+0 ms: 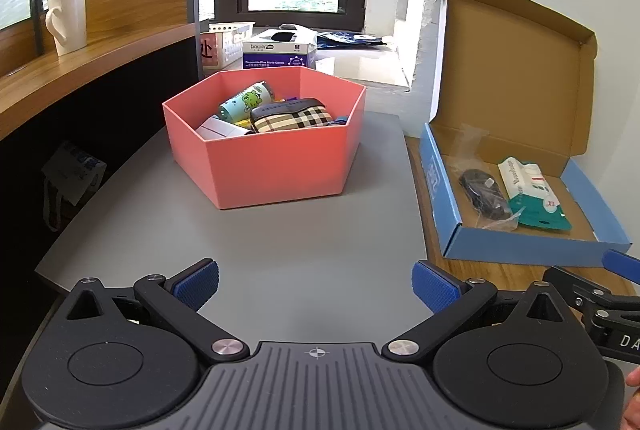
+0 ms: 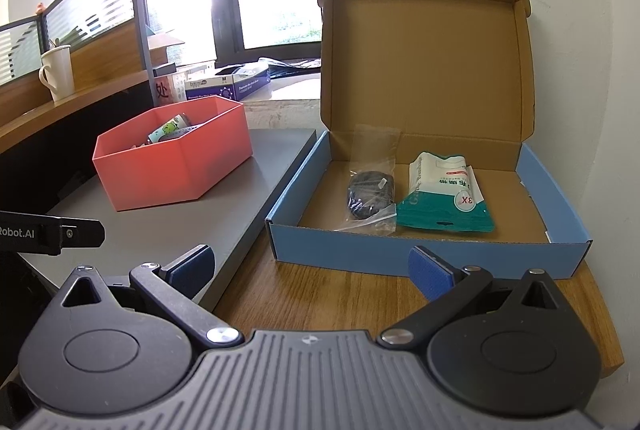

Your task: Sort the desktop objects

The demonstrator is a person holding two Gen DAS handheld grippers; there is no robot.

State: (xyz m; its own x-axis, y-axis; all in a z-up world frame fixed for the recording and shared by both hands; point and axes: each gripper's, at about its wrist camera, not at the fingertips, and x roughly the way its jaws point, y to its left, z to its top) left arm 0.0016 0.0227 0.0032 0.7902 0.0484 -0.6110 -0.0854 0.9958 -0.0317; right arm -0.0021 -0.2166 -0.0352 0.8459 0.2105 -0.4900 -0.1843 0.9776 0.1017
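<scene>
Gaping, both tools (image 1: 316, 286) (image 2: 311, 272) empty; pink bin (image 1: 276, 166) contents partly hidden.

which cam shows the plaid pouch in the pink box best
The left wrist view. It looks down into the pink hexagonal box, so the black-and-cream plaid pouch shows clearly beside the green frog-print can. In the right wrist view the box wall hides the pouch; only the can shows.
</scene>
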